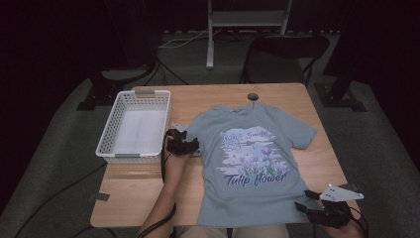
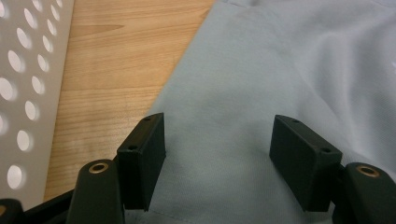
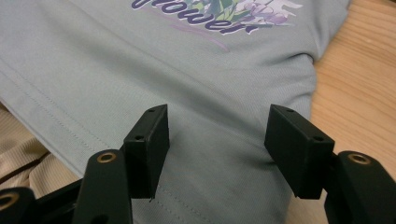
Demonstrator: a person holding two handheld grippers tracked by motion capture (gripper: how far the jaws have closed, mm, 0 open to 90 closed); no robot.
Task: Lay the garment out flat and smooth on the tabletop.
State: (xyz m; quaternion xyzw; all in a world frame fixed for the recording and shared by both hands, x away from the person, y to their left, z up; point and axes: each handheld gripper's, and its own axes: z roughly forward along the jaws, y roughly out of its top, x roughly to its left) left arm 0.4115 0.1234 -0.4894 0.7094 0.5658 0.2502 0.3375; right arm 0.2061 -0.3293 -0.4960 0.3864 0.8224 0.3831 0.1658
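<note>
Lying flat on the counter [image 1: 148,198] was the t-shirt [image 1: 247,178], print up, white basket [image 1: 110,134] just beside its sleeve. Left gripper [image 2: 217,140] over that sleeve, jaws apart. Right gripper [image 3: 217,135] over the hem corner, jaws apart.

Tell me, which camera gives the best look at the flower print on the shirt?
The high view: the whole print lies unobstructed on the T-shirt. The right gripper view catches its lower edge beyond open jaws. The left gripper view shows plain fabric.
</note>
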